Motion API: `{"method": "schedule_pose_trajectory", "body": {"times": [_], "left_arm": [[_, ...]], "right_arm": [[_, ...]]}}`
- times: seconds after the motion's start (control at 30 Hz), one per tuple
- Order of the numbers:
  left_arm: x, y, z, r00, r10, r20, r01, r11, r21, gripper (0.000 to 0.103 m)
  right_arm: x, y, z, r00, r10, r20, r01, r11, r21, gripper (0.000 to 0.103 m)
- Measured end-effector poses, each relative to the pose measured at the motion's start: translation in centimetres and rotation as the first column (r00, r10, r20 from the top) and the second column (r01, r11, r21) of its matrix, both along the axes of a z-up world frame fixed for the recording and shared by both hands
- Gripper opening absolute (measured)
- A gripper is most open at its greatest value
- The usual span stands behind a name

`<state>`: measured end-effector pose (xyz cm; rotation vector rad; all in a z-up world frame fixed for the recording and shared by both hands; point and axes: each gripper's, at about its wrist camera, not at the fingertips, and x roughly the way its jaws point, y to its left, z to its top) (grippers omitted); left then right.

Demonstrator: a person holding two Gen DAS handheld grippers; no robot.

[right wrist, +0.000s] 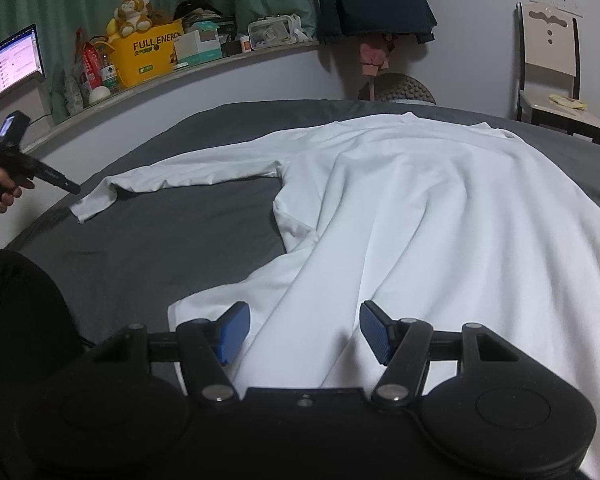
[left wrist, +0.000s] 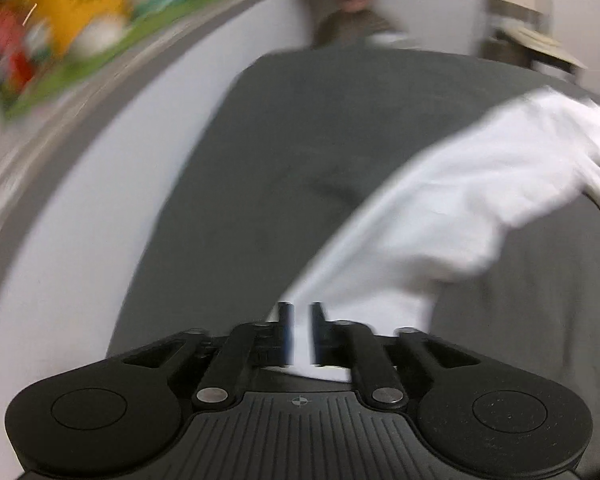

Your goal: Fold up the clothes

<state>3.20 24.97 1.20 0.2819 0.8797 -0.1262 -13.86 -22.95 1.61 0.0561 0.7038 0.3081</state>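
While spread on the dark grey bed sheet (right wrist: 148,240), 1 white long-sleeved shirt (right wrist: 420,208): light, limp, creasing. Left gripper (left wrist: 300,332) clenched on left cuff; right gripper (right wrist: 304,332) released over near hem. Grip seams, cuffs.

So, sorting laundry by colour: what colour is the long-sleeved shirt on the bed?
Plain white shirt, no pattern visible; clearest in the right wrist view.

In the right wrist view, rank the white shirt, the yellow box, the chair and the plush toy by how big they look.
Largest to smallest as they appear:
1. White shirt, filling much of the frame.
2. Chair.
3. Yellow box.
4. Plush toy.
The chair and box look fairly close, and all three stand far from the camera, so true sizes stay unsure.
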Motion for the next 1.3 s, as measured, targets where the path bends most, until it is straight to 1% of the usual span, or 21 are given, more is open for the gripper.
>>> {"method": "schedule_pose_trajectory", "body": {"times": [0.03, 0.07, 0.1, 0.17, 0.2, 0.23, 0.27, 0.3, 0.33, 0.43, 0.53, 0.6, 0.63, 0.67, 0.7, 0.73, 0.83, 1.0, 1.17, 1.23, 1.3], "left_arm": [[-1.1, -1.2, 0.0, 0.998, -0.062, 0.027, 0.06, 0.997, 0.052, 0.073], [-1.9, -2.0, 0.1, 0.993, -0.106, 0.051, 0.1, 0.991, 0.094, 0.084], [-2.2, -2.9, 0.2, 0.988, -0.136, 0.068, 0.127, 0.984, 0.125, 0.09], [-2.6, -4.6, 0.3, 0.975, -0.199, 0.098, 0.178, 0.966, 0.188, 0.09], [-2.8, -5.0, 0.4, 0.97, -0.22, 0.107, 0.192, 0.955, 0.226, 0.089], [-2.7, -5.1, 0.3, 0.967, -0.23, 0.106, 0.194, 0.943, 0.269, 0.084], [-2.6, -5.5, -0.1, 0.968, -0.233, 0.097, 0.194, 0.931, 0.309, 0.076], [-2.5, -6.0, -0.4, 0.97, -0.231, 0.079, 0.19, 0.918, 0.348, 0.054], [-2.6, -6.4, -0.7, 0.965, -0.255, 0.06, 0.214, 0.901, 0.378, 0.041], [-2.9, -7.5, -1.6, 0.947, -0.322, -0.004, 0.288, 0.84, 0.46, 0.039], [-3.7, -8.3, -1.6, 0.916, -0.398, -0.043, 0.364, 0.782, 0.506, 0.039], [-3.7, -8.8, -2.1, 0.915, -0.397, -0.07, 0.367, 0.749, 0.551, 0.039], [-3.5, -8.8, -2.2, 0.917, -0.39, -0.086, 0.37, 0.746, 0.555, 0.039], [-3.3, -8.6, -2.1, 0.919, -0.382, -0.095, 0.368, 0.749, 0.55, 0.039], [-3.0, -8.5, -2.1, 0.922, -0.374, -0.103, 0.367, 0.753, 0.546, 0.024], [-2.8, -8.3, -2.0, 0.924, -0.366, -0.112, 0.366, 0.757, 0.541, 0.004], [-2.4, -7.2, -1.4, 0.931, -0.344, -0.119, 0.352, 0.767, 0.537, 0.003], [-2.4, -4.2, -0.1, 0.956, -0.279, -0.089, 0.274, 0.744, 0.61, 0.002], [-1.7, -3.7, -1.9, 0.968, -0.217, -0.123, 0.245, 0.735, 0.632, 0.002], [-0.9, -4.2, -2.7, 0.975, -0.171, -0.142, 0.222, 0.76, 0.611, 0.003], [-0.3, -4.5, -2.7, 0.986, -0.107, -0.126, 0.161, 0.791, 0.59, 0.003]], "right_arm": [[0.0, 0.0, 0.0, 1.0, 0.001, -0.001, -0.001, 1.0, -0.001, 0.06], [0.0, 0.1, -0.1, 1.0, 0.002, -0.004, -0.002, 1.0, -0.002, 0.06], [0.0, 0.2, -0.2, 1.0, 0.002, -0.007, -0.002, 1.0, -0.003, 0.06], [-0.1, 0.4, -0.1, 1.0, 0.006, -0.006, -0.006, 1.0, -0.005, 0.06], [-0.2, 0.5, -0.1, 1.0, 0.008, -0.005, -0.008, 1.0, -0.006, 0.06], [-0.2, 0.6, -0.1, 1.0, 0.009, -0.005, -0.009, 1.0, -0.007, 0.06], [-0.3, 0.7, -0.1, 1.0, 0.011, -0.004, -0.011, 1.0, -0.009, 0.06], [-0.4, 0.8, 0.0, 1.0, 0.013, -0.003, -0.013, 1.0, -0.01, 0.06], [-0.4, 0.8, 0.1, 1.0, 0.013, 0.0, -0.013, 1.0, -0.012, 0.06], [-0.5, 0.7, 0.2, 1.0, 0.007, 0.006, -0.006, 1.0, -0.015, 0.06], [-0.4, 0.6, 0.1, 1.0, 0.0, -0.001, 0.0, 1.0, -0.01, 0.06], [-0.3, 0.6, 0.0, 1.0, -0.002, -0.006, 0.002, 1.0, -0.007, 0.06], [-0.3, 0.6, 0.0, 1.0, 0.0, -0.006, 0.0, 1.0, -0.006, 0.06], [-0.3, 0.7, 0.0, 1.0, 0.002, -0.007, -0.002, 1.0, -0.004, 0.06], [-0.3, 0.7, -0.1, 1.0, 0.003, -0.007, -0.003, 1.0, -0.005, 0.06], [-0.3, 0.7, -0.1, 1.0, 0.004, -0.007, -0.004, 1.0, -0.007, 0.06], [-0.3, 0.7, 0.0, 1.0, -0.001, -0.006, 0.001, 1.0, -0.002, 0.06], [-0.3, 0.4, 0.4, 1.0, -0.002, 0.007, 0.002, 1.0, 0.013, 0.06], [-0.5, 0.6, 0.1, 1.0, 0.006, -0.005, -0.006, 1.0, 0.017, 0.06], [-0.7, 0.7, 0.1, 1.0, 0.016, -0.009, -0.016, 1.0, 0.015, 0.06], [-1.0, 1.0, 0.6, 0.998, 0.059, -0.002, -0.059, 0.998, 0.016, 0.06]]}}
